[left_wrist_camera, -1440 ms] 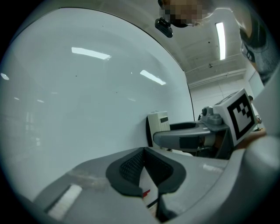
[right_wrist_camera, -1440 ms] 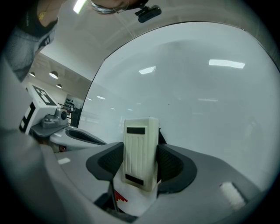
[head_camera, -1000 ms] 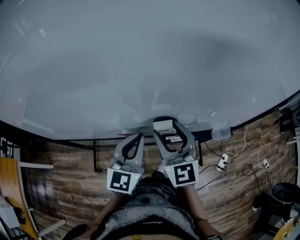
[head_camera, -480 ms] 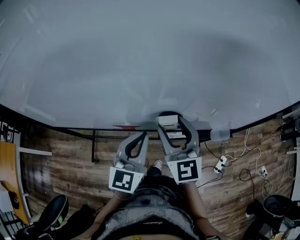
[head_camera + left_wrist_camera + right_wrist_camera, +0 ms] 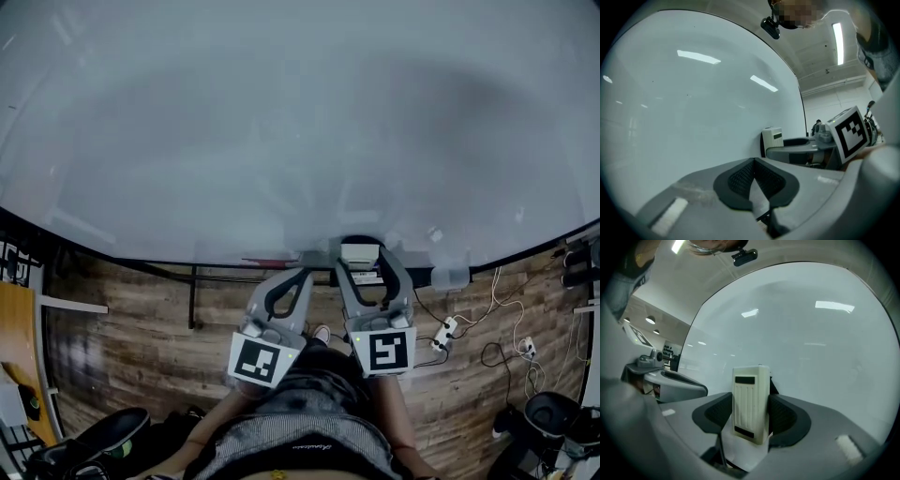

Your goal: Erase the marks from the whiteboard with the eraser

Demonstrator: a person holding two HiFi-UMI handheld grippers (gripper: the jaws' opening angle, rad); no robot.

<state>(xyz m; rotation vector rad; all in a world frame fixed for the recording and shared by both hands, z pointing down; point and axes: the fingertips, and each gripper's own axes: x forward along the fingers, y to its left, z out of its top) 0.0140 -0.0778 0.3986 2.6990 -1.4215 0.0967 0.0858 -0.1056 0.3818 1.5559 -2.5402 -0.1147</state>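
The right gripper point(image 5: 752, 414) clamped its fingers on a cream ribbed plastic eraser point(image 5: 751, 394) at the bottom edge of the glossy white whiteboard point(image 5: 281, 122). The left gripper point(image 5: 753, 180) had its fingers pressed together, empty.

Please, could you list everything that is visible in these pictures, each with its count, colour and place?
whiteboard: one, white, fills the upper part of the head view
eraser: one, cream, upright between the right gripper's jaws
floor: one, brown wood, below the board
power strip: at least one, white, on the floor at right
cables: several, white and dark, beside the power strip
left gripper: one, grey, shut, empty, close to the board
right gripper: one, grey, shut on the eraser
legs: dark clothing, bottom of the head view
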